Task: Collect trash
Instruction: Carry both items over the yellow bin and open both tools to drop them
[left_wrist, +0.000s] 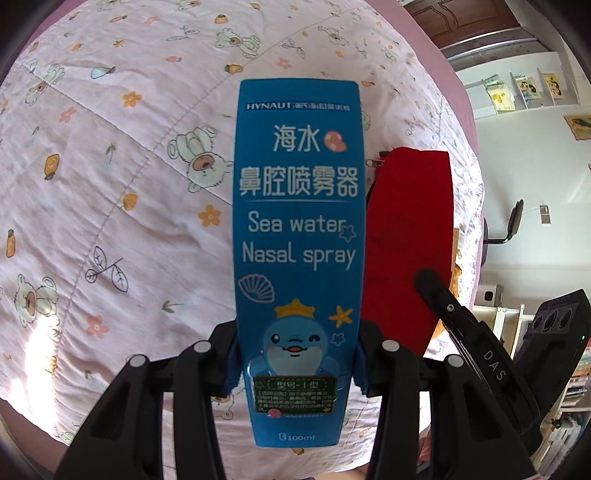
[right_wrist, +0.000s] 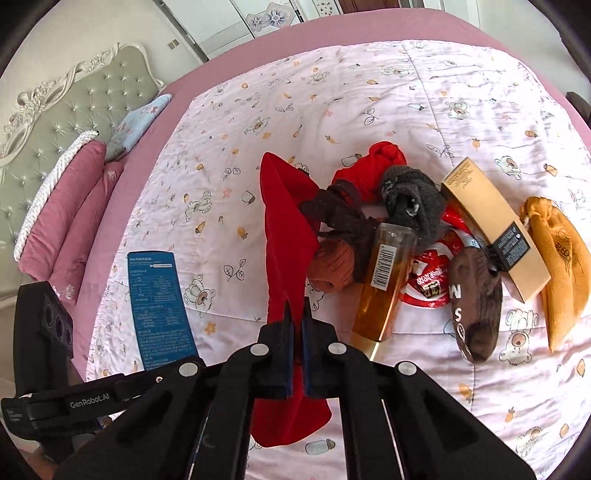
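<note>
Clamped between the left gripper's (left_wrist: 295, 363) fingers, a blue box (left_wrist: 297, 221) hangs over the quilt (left_wrist: 110, 184), left of a red pouch (right_wrist: 286, 236) that the right gripper's (right_wrist: 296, 317) nearly-closed fingers straddle, bottle (right_wrist: 384, 280) beyond.

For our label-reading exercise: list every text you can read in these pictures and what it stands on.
"HYNAUT", "Sea water Nasal spray", "100ml": blue box held in the left tool.
"DAS": right tool's body.
"GenRobot.AI": left tool's body.
"M S": brown sock.
Fine print on the box and the barcode on the amber bottle: too small.
</note>
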